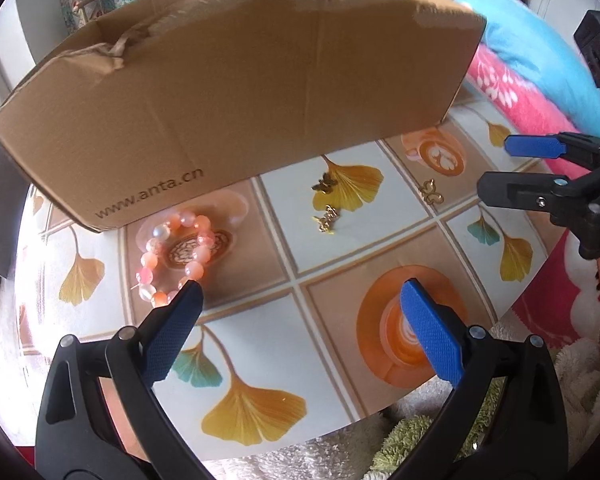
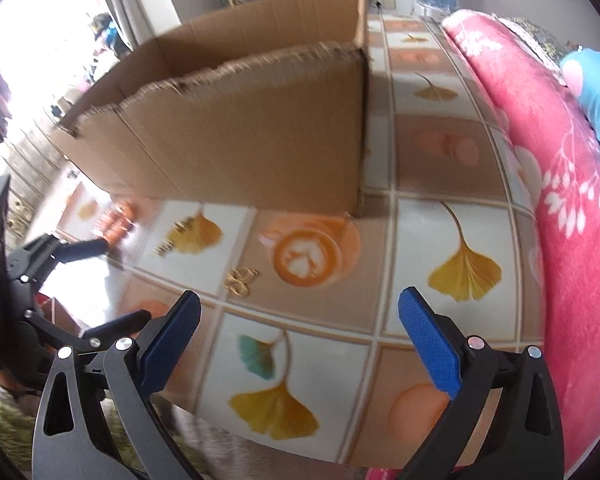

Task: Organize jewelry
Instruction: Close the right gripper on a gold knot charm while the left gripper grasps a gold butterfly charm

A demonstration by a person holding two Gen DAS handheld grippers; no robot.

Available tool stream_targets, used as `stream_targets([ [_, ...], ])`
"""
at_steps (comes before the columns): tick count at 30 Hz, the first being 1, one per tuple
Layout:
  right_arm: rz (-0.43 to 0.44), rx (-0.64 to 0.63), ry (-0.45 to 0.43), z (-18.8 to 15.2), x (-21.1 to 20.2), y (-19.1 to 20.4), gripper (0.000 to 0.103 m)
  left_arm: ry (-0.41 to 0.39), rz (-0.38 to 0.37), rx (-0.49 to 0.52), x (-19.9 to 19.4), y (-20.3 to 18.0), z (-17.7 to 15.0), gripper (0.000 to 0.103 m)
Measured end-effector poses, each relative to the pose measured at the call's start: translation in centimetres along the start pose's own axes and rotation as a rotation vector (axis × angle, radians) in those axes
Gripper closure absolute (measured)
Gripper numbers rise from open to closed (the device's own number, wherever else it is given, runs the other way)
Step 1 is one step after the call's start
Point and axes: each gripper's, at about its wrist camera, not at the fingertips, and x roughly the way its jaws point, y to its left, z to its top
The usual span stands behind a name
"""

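A pink and orange bead bracelet [image 1: 176, 254] lies on the patterned tablecloth [image 1: 340, 248] in front of a cardboard box [image 1: 240, 92]. My left gripper [image 1: 300, 292] is open and empty, its left fingertip at the bracelet's near edge. Two small gold charms [image 1: 326, 200] lie on a leaf print; a gold butterfly charm [image 1: 431, 193] lies further right. In the right wrist view, my right gripper [image 2: 300, 304] is open and empty, just short of the butterfly charm [image 2: 241, 280]. The bracelet [image 2: 116, 222], the two charms [image 2: 174, 236] and the box [image 2: 236, 136] show there too.
A pink blanket [image 2: 560, 220] and a blue pillow [image 1: 540, 60] lie along the table's right side. The right gripper [image 1: 496, 170] shows in the left view, the left gripper [image 2: 112, 280] in the right view. Fluffy rug [image 1: 420, 440] below the near edge.
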Motion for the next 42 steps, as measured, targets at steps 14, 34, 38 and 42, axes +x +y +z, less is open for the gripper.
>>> stream_targets([
  [14,0.039,0.015,0.066,1.0,2.2,3.0,0.059,-0.054,-0.011,0.04,-1.2,-1.0,-0.2,0.008],
  [34,-0.072,-0.098,0.068,1.4,3.5,5.0,0.09,-0.113,-0.012,0.065,-2.1,-1.4,0.0,0.008],
  [38,-0.069,-0.065,0.061,1.4,2.8,3.5,0.09,-0.138,-0.004,0.07,-2.6,-1.6,0.4,0.017],
  [42,-0.055,-0.018,0.049,1.2,2.3,2.1,0.09,-0.145,-0.015,0.052,-2.2,-1.6,1.3,0.03],
])
